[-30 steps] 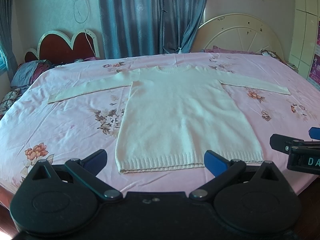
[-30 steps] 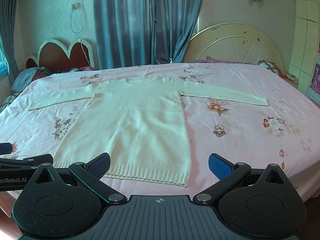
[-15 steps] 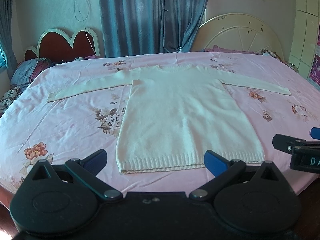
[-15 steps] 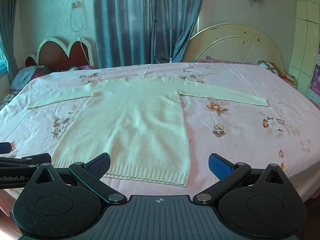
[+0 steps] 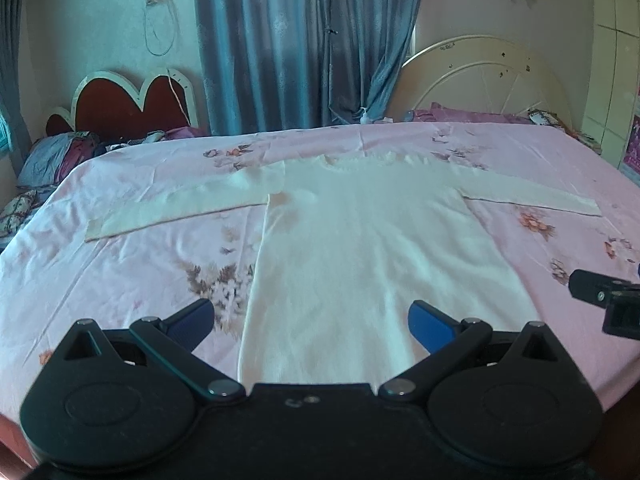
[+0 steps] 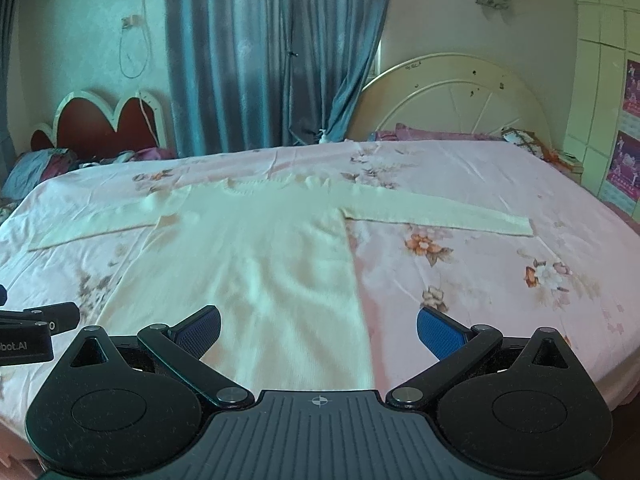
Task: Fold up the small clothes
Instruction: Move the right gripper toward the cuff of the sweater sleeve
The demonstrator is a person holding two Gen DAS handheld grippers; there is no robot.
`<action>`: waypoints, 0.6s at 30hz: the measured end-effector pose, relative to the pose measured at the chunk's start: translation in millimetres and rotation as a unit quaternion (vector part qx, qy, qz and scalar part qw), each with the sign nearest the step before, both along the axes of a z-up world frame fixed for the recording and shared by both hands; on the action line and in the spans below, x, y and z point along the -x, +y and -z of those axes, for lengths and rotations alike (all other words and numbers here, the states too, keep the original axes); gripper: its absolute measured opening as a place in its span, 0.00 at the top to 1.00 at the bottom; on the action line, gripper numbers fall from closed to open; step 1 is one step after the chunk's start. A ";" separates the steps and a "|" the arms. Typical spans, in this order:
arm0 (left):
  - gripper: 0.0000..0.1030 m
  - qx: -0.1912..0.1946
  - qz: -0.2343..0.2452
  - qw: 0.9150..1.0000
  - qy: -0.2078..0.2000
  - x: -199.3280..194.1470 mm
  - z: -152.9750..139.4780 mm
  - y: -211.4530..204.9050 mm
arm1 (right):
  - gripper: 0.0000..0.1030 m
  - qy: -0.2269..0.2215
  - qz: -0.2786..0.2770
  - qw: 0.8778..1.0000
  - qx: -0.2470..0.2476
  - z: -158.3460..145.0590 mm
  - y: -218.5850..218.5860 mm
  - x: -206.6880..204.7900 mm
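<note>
One cream knit sweater (image 5: 360,248), long-sleeved, laid flat and face up on a pink floral bedsheet (image 5: 140,264). Neckline at the far end; ribbed hem at the near end, hidden behind the gripper bodies in both views. Both sleeves spread outward: left sleeve (image 5: 180,208) reaching toward the left side of the bed, right sleeve (image 6: 440,216) reaching toward the right. Body unfolded.

Two handheld grippers, both above the near end of the sweater:
- Left gripper (image 5: 312,322): jaws spread wide, blue pads apart, nothing between them. It hangs over the left half of the sweater's near end; contact with the cloth cannot be told.
- Right gripper (image 6: 318,328): jaws likewise spread wide, holding nothing. The sweater's right side edge runs down between its two fingers, with bare sheet under the right finger.

Each gripper shows at the edge of the other's view, side by side and apart.

Surroundings, far side: blue curtains (image 6: 272,52) at centre; red heart-shaped headboard (image 5: 128,108) at far left; cream arched headboard (image 6: 460,100) at far right; pillows (image 5: 44,156) heaped at the left.
</note>
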State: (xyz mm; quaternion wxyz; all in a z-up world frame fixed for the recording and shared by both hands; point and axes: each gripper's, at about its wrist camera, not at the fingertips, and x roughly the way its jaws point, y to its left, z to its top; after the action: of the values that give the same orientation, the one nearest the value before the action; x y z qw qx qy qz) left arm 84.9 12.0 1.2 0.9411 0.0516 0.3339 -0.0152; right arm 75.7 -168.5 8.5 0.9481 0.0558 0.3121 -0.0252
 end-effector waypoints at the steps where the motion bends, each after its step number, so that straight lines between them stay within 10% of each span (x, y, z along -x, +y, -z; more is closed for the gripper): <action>1: 0.00 0.002 0.005 1.000 0.001 -6.5 0.7 0.4 | 0.00 0.000 0.004 1.000 0.000 0.8 -0.6 -7.5; 18: 0.00 0.041 0.062 0.997 -0.011 -116.9 10.9 5.0 | 0.00 0.011 0.080 0.997 0.015 12.3 -16.1 -108.6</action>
State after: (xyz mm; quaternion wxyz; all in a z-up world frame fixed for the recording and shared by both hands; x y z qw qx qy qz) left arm 201.7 17.1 -9.6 0.9433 0.0334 0.3186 -0.0870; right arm 184.2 -184.6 -3.8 0.9401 0.0660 0.3171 -0.1064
